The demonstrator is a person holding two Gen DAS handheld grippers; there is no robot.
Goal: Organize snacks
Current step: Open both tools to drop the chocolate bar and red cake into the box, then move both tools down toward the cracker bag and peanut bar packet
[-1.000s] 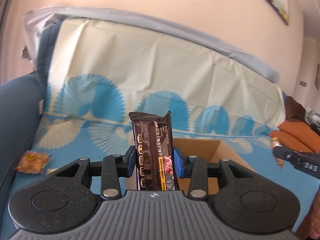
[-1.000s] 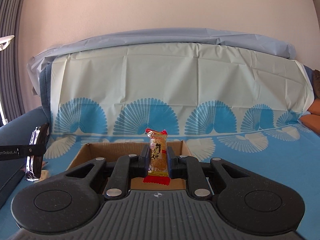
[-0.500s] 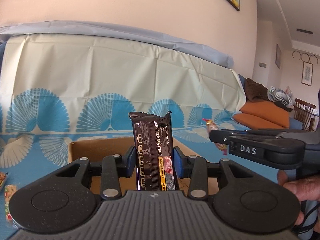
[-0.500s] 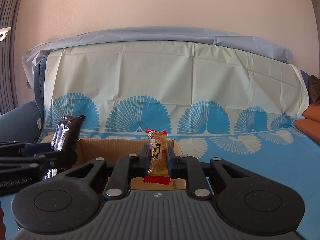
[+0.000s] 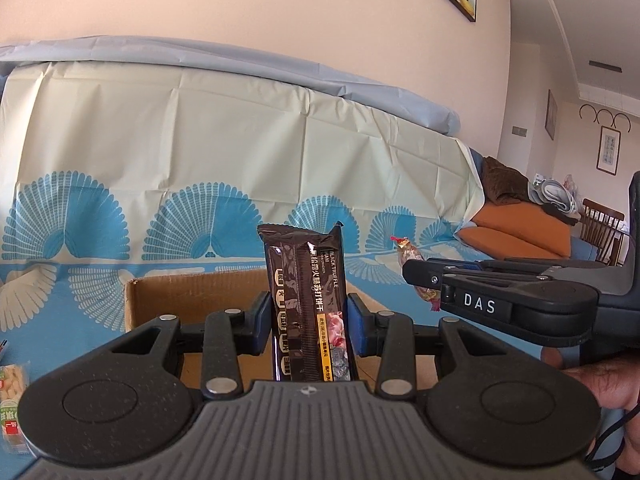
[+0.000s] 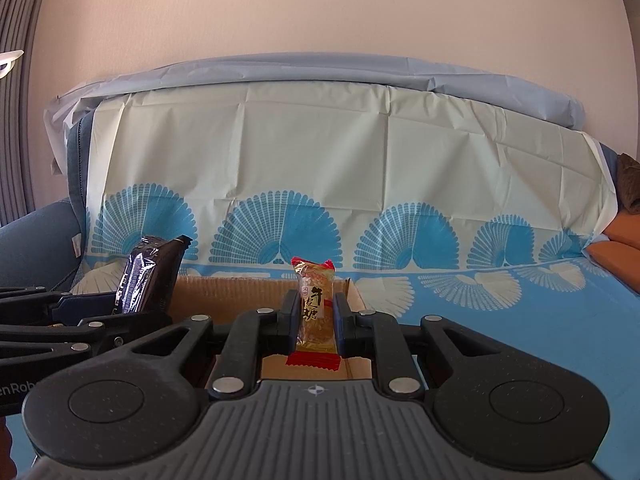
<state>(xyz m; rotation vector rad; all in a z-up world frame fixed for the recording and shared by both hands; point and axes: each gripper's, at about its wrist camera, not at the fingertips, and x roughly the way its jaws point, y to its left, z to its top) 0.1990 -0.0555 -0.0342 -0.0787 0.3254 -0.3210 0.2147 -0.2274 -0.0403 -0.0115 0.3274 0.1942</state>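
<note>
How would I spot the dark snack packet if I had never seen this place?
Find the sofa cover with blue fans, then the open cardboard box on it. Above the box, the left gripper holds the dark snack packet upright. It is long and dark brown, unlike the small golden candy in the right gripper.

Each fisheye camera sits close behind its own tool, looking forward and slightly down at the open brown cardboard box (image 5: 192,292) (image 6: 240,292). The left view angles rightward, catching the right tool (image 5: 416,276) side-on. Both share the blue fan-patterned sofa cover (image 5: 160,160) (image 6: 320,160).
</note>
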